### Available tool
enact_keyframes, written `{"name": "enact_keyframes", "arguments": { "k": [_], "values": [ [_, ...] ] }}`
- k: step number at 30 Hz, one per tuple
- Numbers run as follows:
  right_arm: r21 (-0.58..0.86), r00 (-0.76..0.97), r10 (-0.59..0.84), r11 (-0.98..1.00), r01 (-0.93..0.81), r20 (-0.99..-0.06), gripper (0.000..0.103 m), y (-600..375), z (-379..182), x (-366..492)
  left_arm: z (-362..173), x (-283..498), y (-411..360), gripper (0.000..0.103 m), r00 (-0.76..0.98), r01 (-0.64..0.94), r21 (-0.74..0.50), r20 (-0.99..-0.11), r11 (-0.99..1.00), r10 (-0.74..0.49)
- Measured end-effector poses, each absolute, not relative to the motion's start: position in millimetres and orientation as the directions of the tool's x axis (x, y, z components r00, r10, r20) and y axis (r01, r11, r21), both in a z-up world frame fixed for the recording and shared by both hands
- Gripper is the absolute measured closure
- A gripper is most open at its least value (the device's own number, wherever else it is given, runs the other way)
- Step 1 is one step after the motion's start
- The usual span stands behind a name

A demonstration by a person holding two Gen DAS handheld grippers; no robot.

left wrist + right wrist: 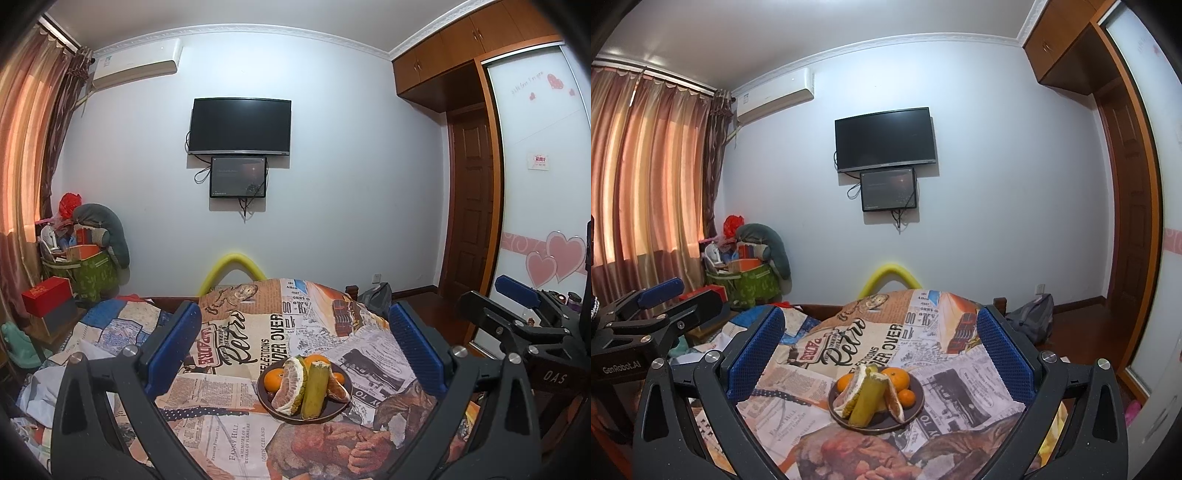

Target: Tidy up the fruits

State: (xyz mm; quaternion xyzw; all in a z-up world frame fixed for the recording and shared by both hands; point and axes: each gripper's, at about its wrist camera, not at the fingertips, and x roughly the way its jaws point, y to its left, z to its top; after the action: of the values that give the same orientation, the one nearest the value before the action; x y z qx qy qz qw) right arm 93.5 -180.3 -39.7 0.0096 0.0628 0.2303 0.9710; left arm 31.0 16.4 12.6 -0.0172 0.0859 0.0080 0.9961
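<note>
A dark round plate (334, 409) sits on a table with a newspaper-print cloth (236, 435). It holds mandarins (273, 380), a peeled pomelo wedge (293, 384), a yellow-green sugarcane piece (316, 391) and an orange segment (338, 387). My left gripper (295, 347) is open and empty, held above and in front of the plate. In the right wrist view the plate (916, 408) with the sugarcane piece (866, 400) and a mandarin (907, 398) lies between the fingers of my right gripper (881, 350), which is open and empty. The right gripper (517, 295) shows at the right in the left wrist view; the left gripper (661, 295) shows at the left in the right wrist view.
A bed with patterned bedding (110, 328) lies left of the table. A yellow foam arch (232, 269) stands behind it. A green basket of clutter (85, 269) is in the left corner. A TV (240, 125) hangs on the wall. A wardrobe (535, 184) and door (469, 206) are right.
</note>
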Motion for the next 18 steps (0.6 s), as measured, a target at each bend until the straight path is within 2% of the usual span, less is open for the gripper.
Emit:
{"name": "enact_keyframes", "arguments": {
  "k": [18],
  "values": [
    [0.051, 0.884, 0.451, 0.893, -0.448, -0.122, 0.0, -180.2, -39.0, 93.8, 8.2, 38.4, 21.7, 0.0, 0.98, 0.005, -0.055, -0.197, 0.998, -0.015]
  ]
}}
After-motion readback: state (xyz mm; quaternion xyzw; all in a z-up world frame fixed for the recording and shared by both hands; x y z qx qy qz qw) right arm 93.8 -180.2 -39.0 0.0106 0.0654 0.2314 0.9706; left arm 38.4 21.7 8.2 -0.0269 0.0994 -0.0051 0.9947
